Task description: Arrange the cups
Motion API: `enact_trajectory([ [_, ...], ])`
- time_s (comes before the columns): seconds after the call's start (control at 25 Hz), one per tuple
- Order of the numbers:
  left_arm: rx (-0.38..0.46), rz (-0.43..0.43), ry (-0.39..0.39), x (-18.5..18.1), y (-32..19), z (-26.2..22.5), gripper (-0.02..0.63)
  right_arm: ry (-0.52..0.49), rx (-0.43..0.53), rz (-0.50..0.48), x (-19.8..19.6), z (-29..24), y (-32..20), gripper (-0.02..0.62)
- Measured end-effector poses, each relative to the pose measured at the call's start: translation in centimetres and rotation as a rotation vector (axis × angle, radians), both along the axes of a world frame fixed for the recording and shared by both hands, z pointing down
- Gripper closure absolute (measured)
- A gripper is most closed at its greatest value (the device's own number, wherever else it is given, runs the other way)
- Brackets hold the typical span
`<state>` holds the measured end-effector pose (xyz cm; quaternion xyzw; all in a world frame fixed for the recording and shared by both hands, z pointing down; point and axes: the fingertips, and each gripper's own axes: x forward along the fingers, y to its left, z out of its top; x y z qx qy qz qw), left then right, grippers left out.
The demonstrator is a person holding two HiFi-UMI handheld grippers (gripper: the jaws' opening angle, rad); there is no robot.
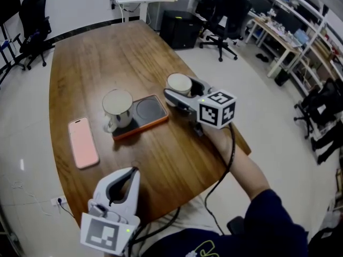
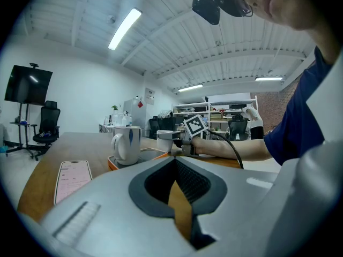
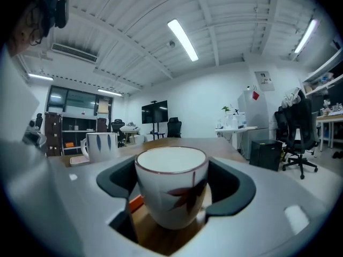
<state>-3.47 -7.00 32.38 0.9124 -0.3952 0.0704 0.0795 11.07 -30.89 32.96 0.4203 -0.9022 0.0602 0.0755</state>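
A white mug with blue marks (image 1: 117, 107) stands on the left half of an orange-rimmed black tray (image 1: 153, 111) at mid-table. Just right of the tray stands a white cup with a red leaf (image 1: 179, 83), handle not visible. My right gripper (image 1: 181, 88) reaches in from the right, and its pads (image 3: 115, 181) press both sides of that cup (image 3: 171, 197). The mug (image 3: 101, 145) shows behind at the left in the right gripper view. My left gripper (image 1: 133, 171) rests at the table's near edge, shut and empty, pointing toward the mug (image 2: 127, 143).
A pink phone (image 1: 83, 142) lies flat left of the tray, between the mug and the left gripper. The table's right edge (image 1: 236, 127) runs just behind my right hand. Office chairs (image 1: 220, 15) and a black cabinet (image 1: 179, 28) stand beyond the far end.
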Motion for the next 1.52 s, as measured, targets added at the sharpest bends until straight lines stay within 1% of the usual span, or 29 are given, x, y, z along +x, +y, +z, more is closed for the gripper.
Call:
enact_trajectory([
  [0.16,0.005,0.015,-0.019,0.1,-0.1,0.1,0.603,-0.032,0.077,-0.018,-0.1,-1.7,1.5,0.213],
  [0.32,-0.001,0.005,-0.007,0.1,0.0,0.1,0.603,-0.072,0.075,-0.044,-0.4,-1.9,2.0,0.213],
  [0.52,-0.003,0.005,-0.007,0.1,-0.1,0.2,0.603,-0.139,0.117,-0.063,-0.8,-3.5,2.5,0.213],
  [0.68,0.015,0.014,-0.019,0.1,0.0,0.0,0.603,-0.193,0.131,-0.11,-1.8,-4.5,3.3,0.213],
  [0.84,0.043,0.043,-0.052,0.4,0.2,0.0,0.603,-0.193,0.135,-0.156,-3.0,-4.8,4.2,0.213],
  [1.08,0.062,0.057,-0.074,0.5,0.2,-0.1,0.603,-0.163,0.157,-0.206,-4.5,-4.7,4.5,0.213],
  [1.16,0.087,0.078,-0.097,0.7,0.2,-0.2,0.603,-0.168,0.152,-0.216,-4.8,-4.4,4.4,0.213],
  [1.28,0.121,0.108,-0.117,1.1,0.2,-0.4,0.603,-0.147,0.147,-0.216,-5.3,-3.9,4.2,0.213],
  [1.4,0.106,0.109,-0.119,1.1,0.3,-0.3,0.603,-0.144,0.152,-0.24,-6.6,-3.8,4.4,0.213],
  [1.52,0.083,0.095,-0.089,1.2,0.4,-0.3,0.603,-0.131,0.164,-0.308,-8.3,-3.8,5.4,0.213],
])
